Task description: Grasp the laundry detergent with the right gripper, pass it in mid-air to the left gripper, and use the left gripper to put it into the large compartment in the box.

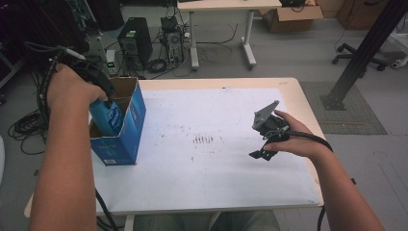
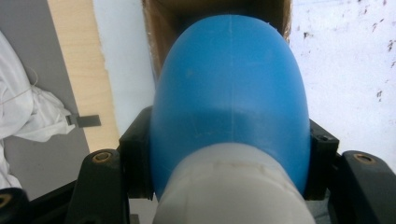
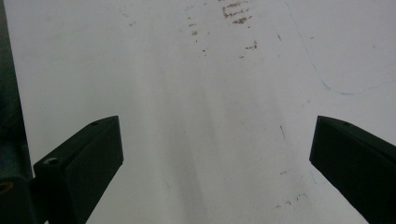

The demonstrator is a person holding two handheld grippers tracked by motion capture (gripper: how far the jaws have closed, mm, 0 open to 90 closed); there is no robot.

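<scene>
Lowering the blue bottle [image 1: 108, 117] into the open blue carton [image 1: 126, 139] at nine o'clock on the table [image 1: 231, 183], I am pinching it in my left gripper [image 1: 107, 98]. My right gripper [image 1: 262, 153] is idling spread at three o'clock. Risk: the bottle's base snagging the carton rim and tipping the unsteadied carton.

The premises were a laboratory or technical workroom, as evidenced by a desktop computer tower [image 1: 135, 42] standing on the grey floor amid tangled cables [image 1: 166, 61], cardboard boxes [image 1: 291, 18], a second table [image 1: 226, 6] and an office chair base [image 1: 358, 57].
</scene>
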